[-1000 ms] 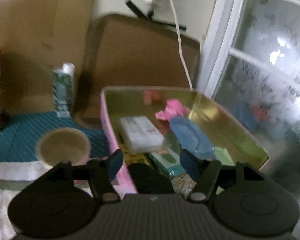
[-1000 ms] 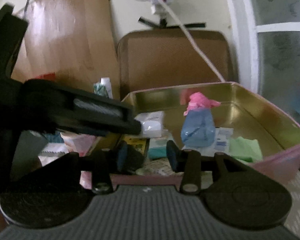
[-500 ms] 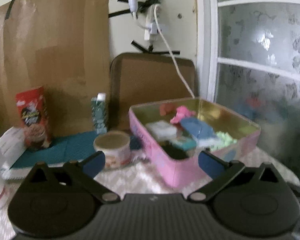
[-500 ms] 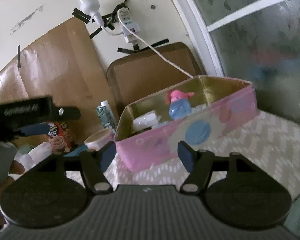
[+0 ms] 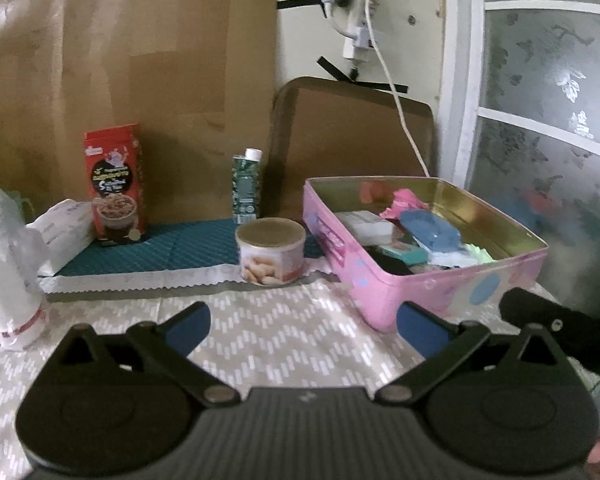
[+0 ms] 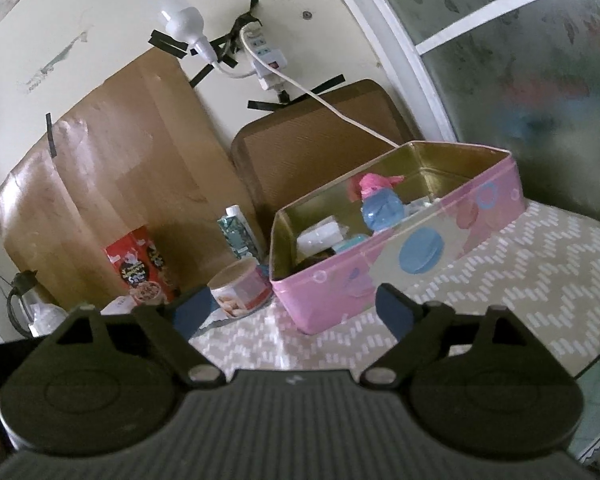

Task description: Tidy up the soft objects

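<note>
Both grippers, left (image 5: 302,326) and right (image 6: 294,310), just opened empty near the pink tin (image 5: 384,284); next needs another soft item.

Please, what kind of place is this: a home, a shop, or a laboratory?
Most likely a home, at a table by a wall. A pink tin of small soft items sits on a patterned tablecloth, food packs like the red cereal box stand behind, and a frosted floral glass door is beside it.
</note>
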A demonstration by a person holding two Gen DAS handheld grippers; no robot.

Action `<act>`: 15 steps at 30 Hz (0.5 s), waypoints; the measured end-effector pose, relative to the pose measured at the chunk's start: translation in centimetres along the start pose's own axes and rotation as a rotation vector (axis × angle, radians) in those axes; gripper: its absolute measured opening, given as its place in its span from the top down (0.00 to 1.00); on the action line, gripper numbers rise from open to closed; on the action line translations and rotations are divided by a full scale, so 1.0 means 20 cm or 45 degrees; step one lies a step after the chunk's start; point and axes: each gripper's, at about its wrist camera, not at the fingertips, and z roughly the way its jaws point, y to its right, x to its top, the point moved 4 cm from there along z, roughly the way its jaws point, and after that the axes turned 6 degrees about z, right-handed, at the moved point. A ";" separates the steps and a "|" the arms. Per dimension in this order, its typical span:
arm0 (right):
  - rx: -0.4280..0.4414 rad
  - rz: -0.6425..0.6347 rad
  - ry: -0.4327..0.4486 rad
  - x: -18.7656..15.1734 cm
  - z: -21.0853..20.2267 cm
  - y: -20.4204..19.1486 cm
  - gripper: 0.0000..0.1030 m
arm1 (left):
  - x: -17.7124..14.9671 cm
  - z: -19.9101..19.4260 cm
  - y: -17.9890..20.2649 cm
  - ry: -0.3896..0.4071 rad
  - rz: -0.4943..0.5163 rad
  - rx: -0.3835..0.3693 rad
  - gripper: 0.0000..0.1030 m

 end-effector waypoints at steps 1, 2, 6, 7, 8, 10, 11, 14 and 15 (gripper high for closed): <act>0.001 0.000 0.003 0.00 0.00 0.00 0.11 | 0.00 0.00 0.00 0.002 0.003 0.009 0.00; 0.003 -0.002 0.007 0.00 0.00 0.00 0.11 | 0.00 0.00 0.00 0.001 0.008 0.017 0.00; -0.003 0.007 0.016 0.01 0.00 0.01 0.11 | -0.01 0.02 0.00 -0.029 -0.002 0.028 0.00; -0.004 0.012 0.015 0.01 0.00 0.01 0.11 | -0.01 0.02 -0.01 -0.035 -0.007 0.032 0.00; -0.006 0.016 0.017 0.01 0.00 0.01 0.11 | -0.01 0.02 0.00 -0.043 -0.010 0.042 0.00; -0.008 0.019 0.022 0.02 -0.01 0.02 0.11 | -0.01 0.03 0.00 -0.056 -0.003 0.072 0.00; -0.010 0.018 0.026 0.02 -0.01 0.02 0.11 | -0.02 0.03 0.00 -0.062 0.007 0.088 0.00; -0.013 0.025 0.031 0.01 -0.01 0.02 0.10 | -0.01 0.03 0.01 -0.082 0.041 0.132 0.00; -0.014 0.030 0.031 0.01 -0.01 0.02 0.10 | -0.01 0.03 0.01 -0.087 0.046 0.131 0.00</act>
